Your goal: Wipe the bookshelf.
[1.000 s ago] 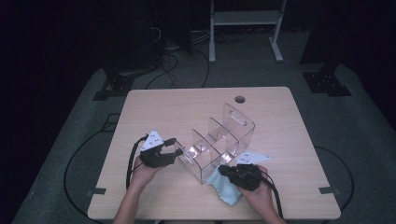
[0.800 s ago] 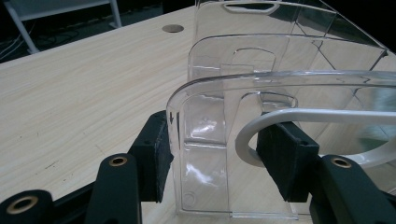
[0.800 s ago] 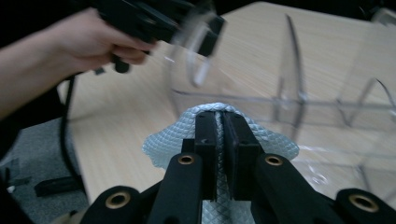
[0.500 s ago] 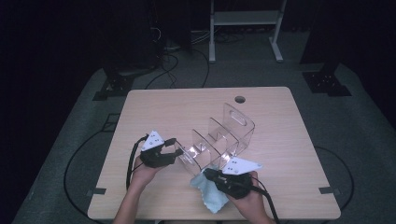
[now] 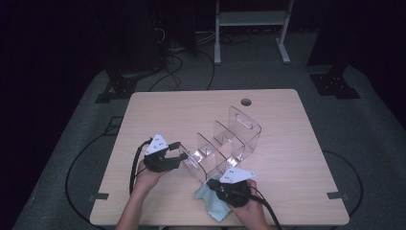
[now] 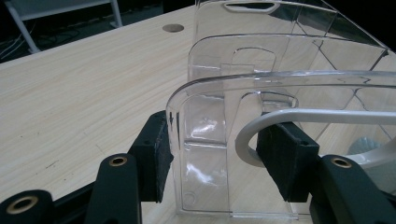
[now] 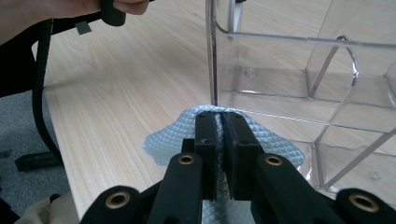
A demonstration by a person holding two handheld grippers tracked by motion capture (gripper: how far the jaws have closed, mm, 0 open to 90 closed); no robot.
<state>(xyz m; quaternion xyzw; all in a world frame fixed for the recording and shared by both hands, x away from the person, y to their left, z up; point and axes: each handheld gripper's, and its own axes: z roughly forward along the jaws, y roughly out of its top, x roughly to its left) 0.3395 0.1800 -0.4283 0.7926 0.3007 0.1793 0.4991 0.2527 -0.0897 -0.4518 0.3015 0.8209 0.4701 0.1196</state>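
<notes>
Now my left gripper (image 5: 184, 157) holds the clear organizer (image 5: 230, 143) by its end wall; in the left gripper view the pads (image 6: 156, 161) press on this wall from both sides, so the jaws stand narrow but not fully together. A white curved piece (image 6: 261, 128) also lies at the far pad in that view, and I cannot tell what it is. The organizer stands upright near the middle of the table (image 5: 158, 110), a little toward the near edge, with its handle end pointing to the far right corner. It has several compartments divided by clear walls.

My right gripper (image 5: 210, 183) is closed on the light blue cloth (image 5: 213, 203). In the right gripper view the two jaws are almost together and a fold of the cloth (image 7: 187, 128) is pinched between them. The cloth lies on the table near the near edge, just beside the low corner of the organizer (image 7: 299, 70), and it seems to touch the base there. My left hand (image 7: 70, 9) with its black cable (image 7: 39, 93) shows at the top left of that view.
</notes>
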